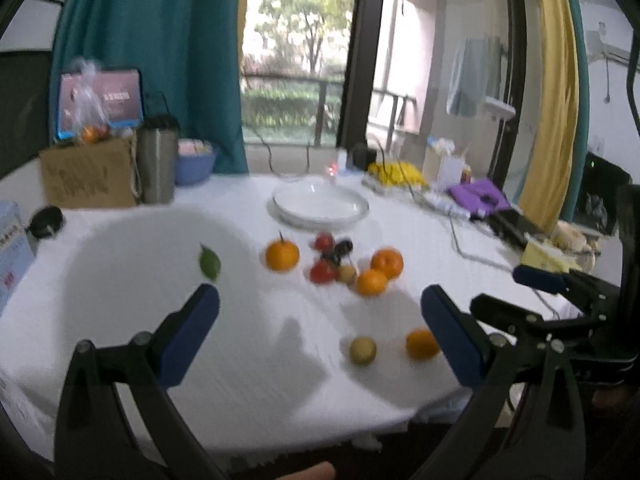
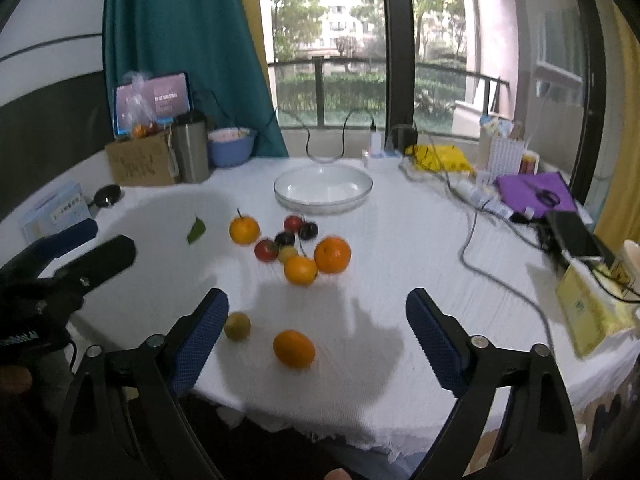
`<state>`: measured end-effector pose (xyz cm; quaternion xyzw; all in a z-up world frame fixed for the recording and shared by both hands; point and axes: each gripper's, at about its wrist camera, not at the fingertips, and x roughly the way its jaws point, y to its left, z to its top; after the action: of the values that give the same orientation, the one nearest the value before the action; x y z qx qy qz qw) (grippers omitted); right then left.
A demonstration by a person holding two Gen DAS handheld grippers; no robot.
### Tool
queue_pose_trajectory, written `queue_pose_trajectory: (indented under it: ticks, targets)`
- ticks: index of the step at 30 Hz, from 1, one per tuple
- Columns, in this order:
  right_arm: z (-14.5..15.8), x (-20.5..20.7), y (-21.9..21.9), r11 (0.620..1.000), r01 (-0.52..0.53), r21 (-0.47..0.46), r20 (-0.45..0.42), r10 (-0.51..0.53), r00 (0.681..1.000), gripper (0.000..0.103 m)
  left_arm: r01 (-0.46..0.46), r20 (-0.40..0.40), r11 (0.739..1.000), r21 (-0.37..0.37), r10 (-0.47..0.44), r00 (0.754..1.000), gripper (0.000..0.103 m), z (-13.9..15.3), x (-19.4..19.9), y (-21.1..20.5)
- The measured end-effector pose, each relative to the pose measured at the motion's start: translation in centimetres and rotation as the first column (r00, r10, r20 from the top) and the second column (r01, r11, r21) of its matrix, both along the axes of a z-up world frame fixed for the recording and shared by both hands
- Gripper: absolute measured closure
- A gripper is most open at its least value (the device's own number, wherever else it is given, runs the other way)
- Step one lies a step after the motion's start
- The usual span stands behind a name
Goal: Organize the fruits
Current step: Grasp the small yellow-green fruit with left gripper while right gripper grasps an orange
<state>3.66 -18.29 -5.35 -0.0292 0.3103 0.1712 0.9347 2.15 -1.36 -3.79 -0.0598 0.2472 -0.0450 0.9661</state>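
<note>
Fruits lie loose on a white tablecloth: an orange with a stem (image 1: 282,255) (image 2: 244,230), two more oranges (image 1: 386,263) (image 2: 332,254), red and dark tomatoes (image 1: 322,271) (image 2: 266,249), a near orange (image 1: 422,344) (image 2: 294,349) and a yellow-green fruit (image 1: 363,351) (image 2: 237,325). A green leaf (image 1: 210,263) (image 2: 196,230) lies to the left. An empty clear glass plate (image 1: 320,202) (image 2: 323,189) stands behind them. My left gripper (image 1: 320,312) is open and empty above the near edge. My right gripper (image 2: 317,312) is open and empty, over the near orange.
At the back left stand a cardboard box (image 1: 90,174), a steel tumbler (image 1: 157,164) and a blue bowl (image 1: 196,162). Cables (image 2: 500,276), a purple cloth (image 2: 534,194), a yellow packet (image 2: 438,158) and boxes crowd the right side. The table's front edge (image 2: 320,428) is close below.
</note>
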Motion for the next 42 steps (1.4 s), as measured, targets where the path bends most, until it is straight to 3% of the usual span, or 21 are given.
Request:
queue_pose_trajectory:
  ticks: [3,8,13,16,23,29,33,42]
  targets:
    - [-1.4,0.7,0.4,1.000,-0.018,-0.009,-0.050,0.017,0.999,0.026,0.031,-0.062,0.999,-0.007,-0.031,0.998,0.003,-1.3,1.0,-0.3]
    - [-3.3,1.7,1.0,0.998,-0.066,-0.008,-0.127,0.064,0.990,0.039,0.080,-0.151,0.997,0.003,-0.079,0.985,0.013,-3.3,2.7,-1.1]
    - [-4.9,2.5,1.6,0.995,-0.097,0.000,-0.184,0.095,0.978,0.047,0.123,-0.239,0.992,-0.004,-0.121,0.963,0.038,-5.2,4.4,-1.8]
    - [-5.8,3.0,1.7,0.993,-0.114,0.008,-0.212,0.113,0.971,0.049,0.139,-0.283,0.990,-0.026,-0.141,0.949,0.046,-6.1,5.3,-2.0]
    - [-7.1,4.4,1.8,0.986,-0.165,0.029,-0.253,0.167,0.953,0.066,0.185,-0.345,0.982,-0.039,-0.187,0.920,0.054,-7.1,7.1,-2.8]
    - [-7.0,5.2,0.7,0.987,-0.151,0.058,-0.242,0.161,0.957,0.066,0.210,-0.372,0.978,0.001,-0.195,0.908,0.069,-7.6,8.2,-3.9]
    - [-6.4,6.0,0.1,0.987,-0.140,0.074,-0.231,0.154,0.961,0.066,0.211,-0.373,0.977,-0.013,-0.201,0.906,0.075,-7.3,8.7,-3.7]
    - [-4.7,8.1,0.0,0.986,-0.144,0.079,-0.193,0.157,0.969,0.066,0.179,-0.351,0.984,-0.017,-0.174,0.920,0.076,-6.3,9.8,-2.5]
